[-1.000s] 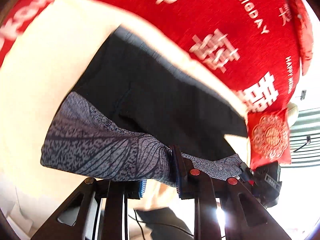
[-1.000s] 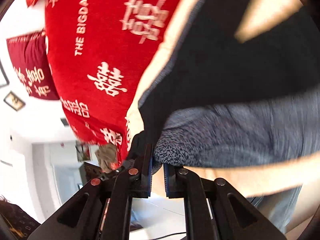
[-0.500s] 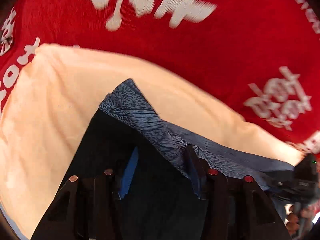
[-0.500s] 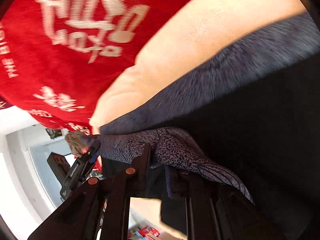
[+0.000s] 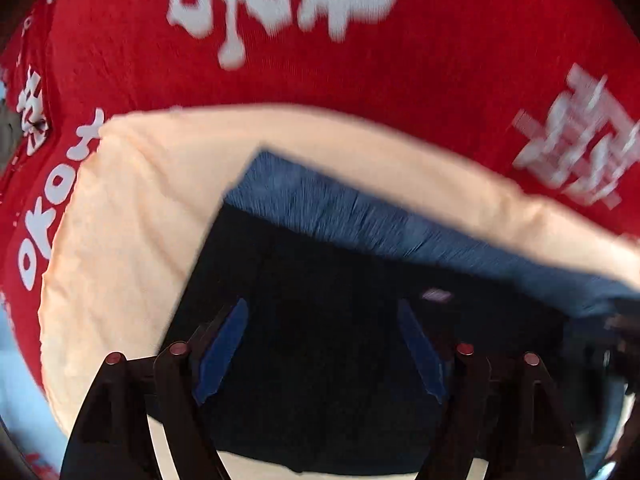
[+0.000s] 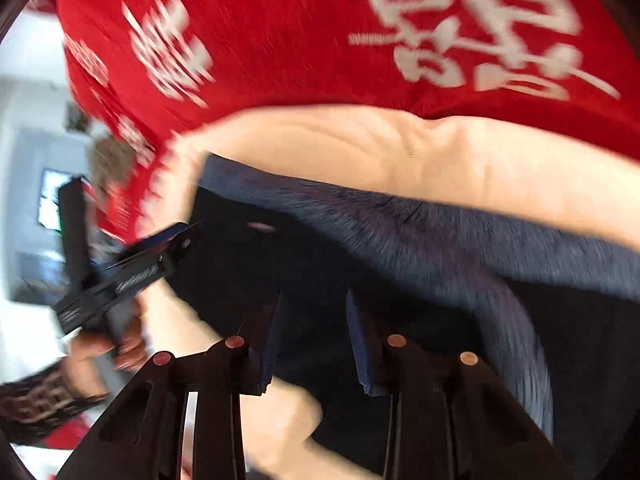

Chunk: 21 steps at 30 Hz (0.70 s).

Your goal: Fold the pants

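Here the left gripper (image 5: 320, 344) hangs over the pants (image 5: 340, 352) with its jaws spread wide and nothing between them; the dark pants lie folded on a cream cloth (image 5: 132, 216), their patterned blue-grey band along the far edge, and the cloth sits on a red cover with white characters (image 5: 304, 72). Further right, the right gripper (image 6: 314, 332) also stands parted and empty just above the pants (image 6: 440, 240); the left hand (image 6: 104, 352) shows at the cloth's left edge.
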Available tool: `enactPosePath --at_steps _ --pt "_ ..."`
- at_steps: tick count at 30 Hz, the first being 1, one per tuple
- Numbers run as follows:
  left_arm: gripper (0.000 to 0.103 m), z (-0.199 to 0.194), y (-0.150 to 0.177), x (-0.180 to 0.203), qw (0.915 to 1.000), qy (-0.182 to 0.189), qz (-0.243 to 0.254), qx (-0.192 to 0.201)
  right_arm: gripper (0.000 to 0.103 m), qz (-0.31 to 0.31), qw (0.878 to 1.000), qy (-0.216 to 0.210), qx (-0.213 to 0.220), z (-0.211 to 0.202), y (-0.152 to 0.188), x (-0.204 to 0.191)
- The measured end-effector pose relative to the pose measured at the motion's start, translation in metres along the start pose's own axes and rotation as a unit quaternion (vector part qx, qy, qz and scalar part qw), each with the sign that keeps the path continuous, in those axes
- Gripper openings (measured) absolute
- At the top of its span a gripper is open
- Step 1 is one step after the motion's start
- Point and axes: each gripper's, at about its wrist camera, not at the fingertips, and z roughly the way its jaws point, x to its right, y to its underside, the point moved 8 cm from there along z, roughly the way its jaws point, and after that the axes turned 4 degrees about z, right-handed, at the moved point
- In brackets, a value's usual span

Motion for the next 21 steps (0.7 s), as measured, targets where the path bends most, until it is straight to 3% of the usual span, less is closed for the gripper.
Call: enactPosePath --at_steps 2,4,6,8,10,13,16,21 --pt "0.081 0.008 0.006 -0.001 0.9999 -0.012 -0.001 0.010 0.032 -0.005 1.000 0.029 0.001 0.013 -0.011 0.015" --pt "0.082 0.005 0.011 -0.005 0.9996 -0.023 0.010 0.016 0.031 0.015 1.000 0.016 0.009 0.013 -0.026 0.027" --pt "0.082 0.002 0.015 -0.006 0.9995 -0.028 0.013 0.008 0.031 0.044 0.998 0.009 0.048 -0.011 -0.040 0.040" --pt "0.082 -0.004 0.020 -0.005 0.9992 -0.037 0.017 -0.006 0.045 0.076 0.994 0.008 0.081 -0.036 -0.044 0.056" --pt "0.082 -0.017 0.027 0.001 0.9992 -0.032 0.020 -0.011 0.050 0.106 0.989 0.015 0.105 -0.062 -0.035 0.078" --pt "0.082 -0.038 0.043 0.025 0.9991 -0.012 0.038 -0.018 0.051 0.146 0.983 -0.016 0.114 -0.092 -0.002 0.099" --pt "0.082 -0.052 0.066 0.063 0.9966 0.022 0.072 -0.033 0.051 0.167 0.980 -0.016 0.110 -0.117 0.053 0.123" --pt "0.082 -0.071 0.112 0.141 0.9822 0.099 0.147 -0.063 0.052 0.228 0.965 -0.004 0.128 -0.150 0.147 0.145"
